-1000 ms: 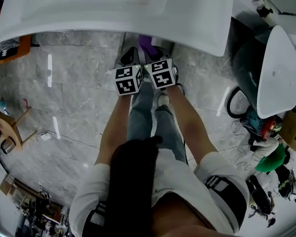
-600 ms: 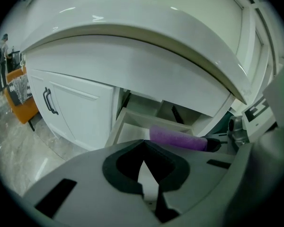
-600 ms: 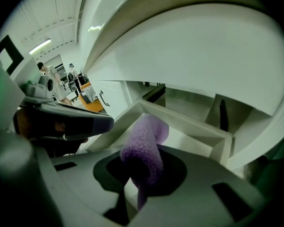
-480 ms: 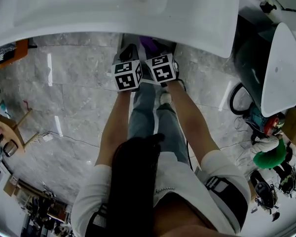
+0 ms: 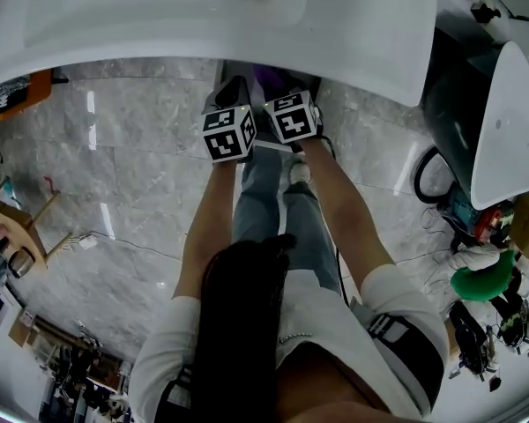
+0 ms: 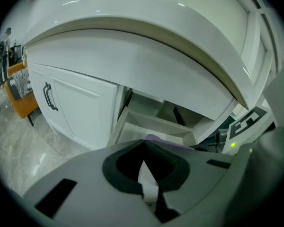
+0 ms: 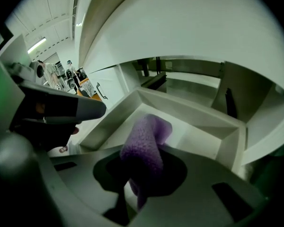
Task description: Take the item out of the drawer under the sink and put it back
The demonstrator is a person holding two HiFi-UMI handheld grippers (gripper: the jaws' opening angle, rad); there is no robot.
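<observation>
Item: one purple cloth [image 7: 150, 126], of fuzzy, nubbly pile, rolled or bunched into a thick tube with a rounded, folded-over upper end; the colour was a mid violet, darker where the piece lay in shadow. Position: it was gripped between the jaws of the right gripper [image 7: 143, 161], which were closed narrowly on its lower part, while the upper end stood out beyond the jaw tips. In the right gripper view it was seen above the open drawer [image 7: 182, 109], a pale, shallow box pulled out beneath the white sink [image 5: 203, 16]; whether the cloth touched the drawer floor could not be told. In the head view only a small purple patch was shown, just under the sink's front edge and beyond the two marker cubes. The left gripper [image 6: 144, 143] was held just beside the right one, its jaw tips brought together with nothing between them; a sliver of the cloth was visible past its body. A white cabinet door [image 6: 80, 103] with a dark handle [image 6: 47, 96] was recorded to the left of the drawer.
</observation>
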